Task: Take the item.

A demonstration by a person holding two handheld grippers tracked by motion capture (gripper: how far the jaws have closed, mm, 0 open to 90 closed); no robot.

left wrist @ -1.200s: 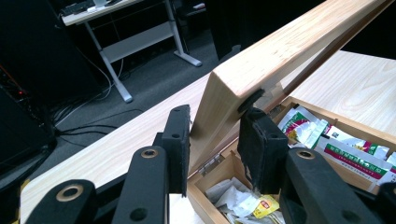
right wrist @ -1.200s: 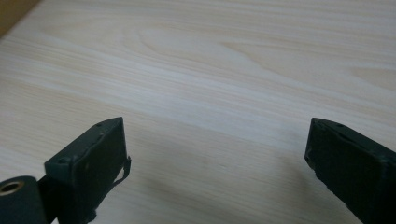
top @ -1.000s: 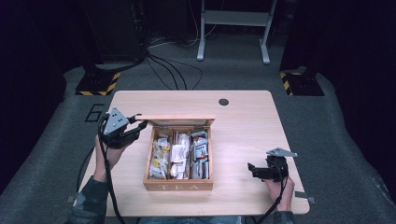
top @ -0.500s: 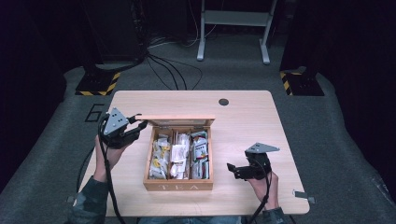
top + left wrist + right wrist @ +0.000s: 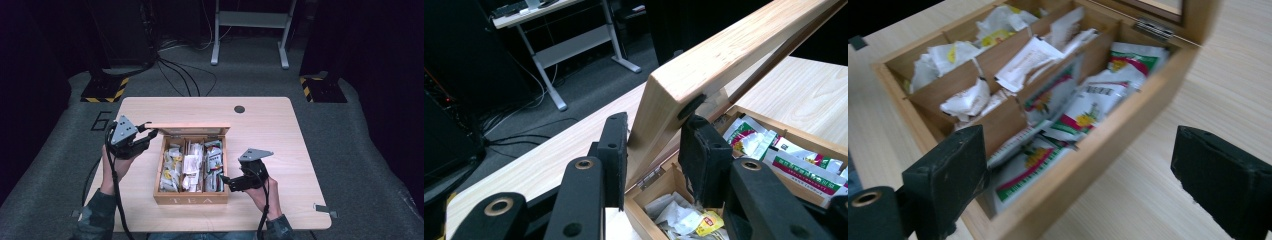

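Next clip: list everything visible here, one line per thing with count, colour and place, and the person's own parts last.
Tea box: one, light wood, marked TEA on its front, middle of the table, open.
Lid: one, light wood, raised at the box's far side, its left end between the left gripper's jaws.
Tea sachets: many, white, yellow and green-red, spread over the box's compartments; exact count unclear.
Table: one, light wood, centre of the floor.
Round hole: one, dark, far part of the tabletop.
Hazard-striped bases: two, black and yellow, on the floor beyond the table's far corners.
Metal frame: one, grey, far back.
Cables: several, black, on the floor behind the table.
Left gripper: black, clamped on the lid's end.
Right gripper: black, jaws wide, at the box's right wall.
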